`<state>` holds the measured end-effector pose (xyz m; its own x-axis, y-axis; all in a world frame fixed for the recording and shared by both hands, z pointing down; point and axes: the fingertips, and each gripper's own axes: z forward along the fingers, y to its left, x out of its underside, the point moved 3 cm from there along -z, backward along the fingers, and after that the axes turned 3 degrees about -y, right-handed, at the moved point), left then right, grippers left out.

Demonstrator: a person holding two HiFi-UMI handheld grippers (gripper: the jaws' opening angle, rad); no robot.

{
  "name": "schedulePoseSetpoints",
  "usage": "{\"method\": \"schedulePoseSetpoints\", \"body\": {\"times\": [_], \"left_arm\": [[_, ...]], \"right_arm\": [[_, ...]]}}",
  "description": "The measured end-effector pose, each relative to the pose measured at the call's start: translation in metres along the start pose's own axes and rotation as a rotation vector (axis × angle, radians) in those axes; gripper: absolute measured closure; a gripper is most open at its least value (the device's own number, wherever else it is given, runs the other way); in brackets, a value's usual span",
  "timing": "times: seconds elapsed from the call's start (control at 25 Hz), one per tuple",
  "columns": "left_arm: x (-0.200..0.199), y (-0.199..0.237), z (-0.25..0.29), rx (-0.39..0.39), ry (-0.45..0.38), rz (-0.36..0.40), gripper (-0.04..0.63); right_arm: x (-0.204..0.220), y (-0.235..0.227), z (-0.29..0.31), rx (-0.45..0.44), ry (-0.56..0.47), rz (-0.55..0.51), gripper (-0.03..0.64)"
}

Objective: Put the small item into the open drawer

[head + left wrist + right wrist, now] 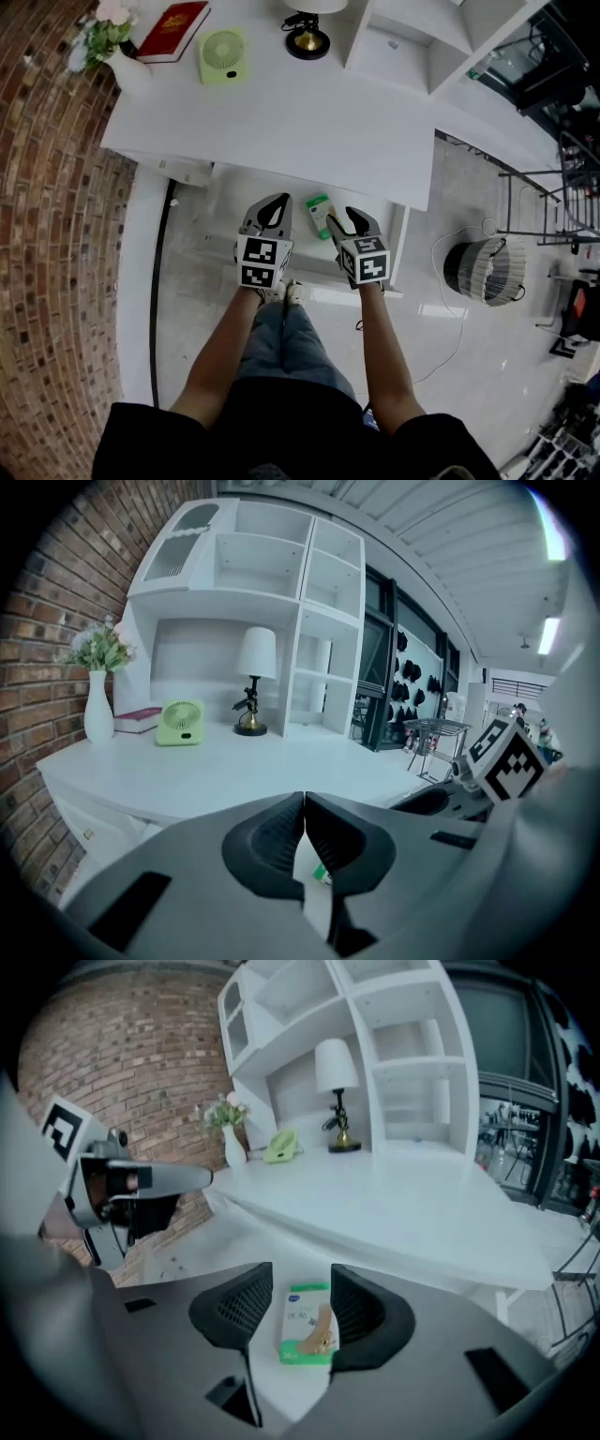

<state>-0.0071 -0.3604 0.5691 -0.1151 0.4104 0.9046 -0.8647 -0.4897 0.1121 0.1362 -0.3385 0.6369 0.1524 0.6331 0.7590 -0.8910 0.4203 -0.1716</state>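
Observation:
The small item is a flat white and green box (319, 214) that lies on the floor of the open white drawer (309, 255) under the desk. My right gripper (342, 221) hovers just right of it. In the right gripper view the box (307, 1326) sits between the open jaws of the right gripper (300, 1305), with a gap on the left side and the pads not pressing on it. My left gripper (274, 201) hangs over the drawer's left half. Its jaws are shut with nothing in them (305, 841), and a sliver of the box (321, 874) shows below them.
The white desk (281, 112) carries a green fan (223, 56), a red book (173, 30), a vase of flowers (112, 37), a lamp base (307, 39) and a shelf unit (412, 37). A brick wall (47, 234) stands left, and a wire basket (486, 270) right. A black cable (157, 281) runs down the floor.

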Motion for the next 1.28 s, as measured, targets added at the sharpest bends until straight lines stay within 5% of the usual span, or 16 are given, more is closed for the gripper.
{"method": "schedulePoseSetpoints", "body": {"times": [0.36,0.76,0.96,1.28], "left_arm": [[-0.073,-0.015,-0.054,0.025,-0.158,0.051,0.573],[-0.136,-0.030,-0.102,0.028,-0.329,0.119,0.573],[-0.157,-0.034,-0.105,0.038,-0.381,0.146,0.573],[-0.161,-0.041,-0.098,0.054,-0.377,0.152,0.573]], "right_arm": [[-0.086,0.006,-0.112,0.119,-0.373,0.018,0.594],[-0.139,0.022,-0.199,0.211,-0.662,-0.040,0.615],[-0.152,0.017,-0.221,0.279,-0.752,-0.054,0.617],[-0.150,0.011,-0.224,0.324,-0.744,-0.041,0.618]]}}
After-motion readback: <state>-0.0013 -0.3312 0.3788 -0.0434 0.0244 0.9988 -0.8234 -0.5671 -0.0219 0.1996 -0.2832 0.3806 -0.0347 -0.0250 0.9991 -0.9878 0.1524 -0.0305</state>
